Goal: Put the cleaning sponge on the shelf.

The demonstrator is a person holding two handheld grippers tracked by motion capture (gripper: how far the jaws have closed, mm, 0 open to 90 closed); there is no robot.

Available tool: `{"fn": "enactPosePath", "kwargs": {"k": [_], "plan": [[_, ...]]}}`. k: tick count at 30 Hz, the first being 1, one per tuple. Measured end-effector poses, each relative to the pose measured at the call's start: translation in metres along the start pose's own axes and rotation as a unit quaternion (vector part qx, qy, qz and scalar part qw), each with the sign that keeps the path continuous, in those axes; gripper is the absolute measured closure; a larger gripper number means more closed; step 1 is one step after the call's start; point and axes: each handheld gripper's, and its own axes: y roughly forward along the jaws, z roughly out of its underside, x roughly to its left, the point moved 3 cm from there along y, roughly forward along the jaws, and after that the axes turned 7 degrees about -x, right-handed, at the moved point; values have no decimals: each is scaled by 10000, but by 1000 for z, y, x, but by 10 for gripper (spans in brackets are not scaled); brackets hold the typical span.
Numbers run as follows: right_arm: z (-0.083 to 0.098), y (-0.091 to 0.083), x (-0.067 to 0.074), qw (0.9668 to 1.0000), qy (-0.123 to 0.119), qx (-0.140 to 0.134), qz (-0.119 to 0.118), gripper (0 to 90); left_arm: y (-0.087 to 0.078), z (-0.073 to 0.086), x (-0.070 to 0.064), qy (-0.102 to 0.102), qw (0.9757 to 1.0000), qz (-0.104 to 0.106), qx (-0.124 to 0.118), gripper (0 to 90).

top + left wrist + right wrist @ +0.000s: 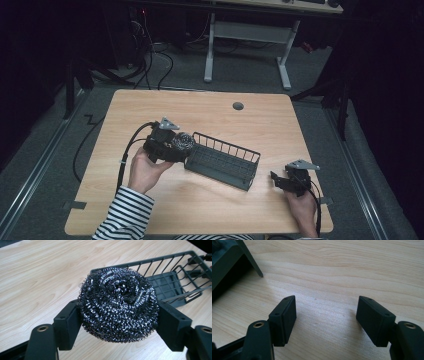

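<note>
A round steel wool scourer (118,303) sits pressed between both pads of my left gripper (118,326), held just above the table. From above, the scourer (183,142) and the left gripper (181,145) hang at the left end of a dark wire basket (222,162) that lies across the middle of the table. The basket's rim (160,261) runs just behind the scourer in the left gripper view. My right gripper (276,179) rests low on the table to the right of the basket, jaws open, with bare wood between its pads (287,317).
The wooden table (150,107) has a round cable hole (238,106) near its far edge. A corner of the basket (227,262) shows at the upper left of the right gripper view. A white desk frame (285,65) and cables stand on the floor beyond.
</note>
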Motion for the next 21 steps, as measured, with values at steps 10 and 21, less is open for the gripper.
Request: {"fn": "enactPosePath", "kwargs": {"k": [10, 21], "plan": [[0, 0, 0, 10000, 1, 0, 1, 328, 18, -10, -11, 54, 9998, 203, 65, 278], [0, 0, 0, 10000, 16, 1, -3, 328, 41, -16, -19, 141, 9993, 266, 218, 277]]}}
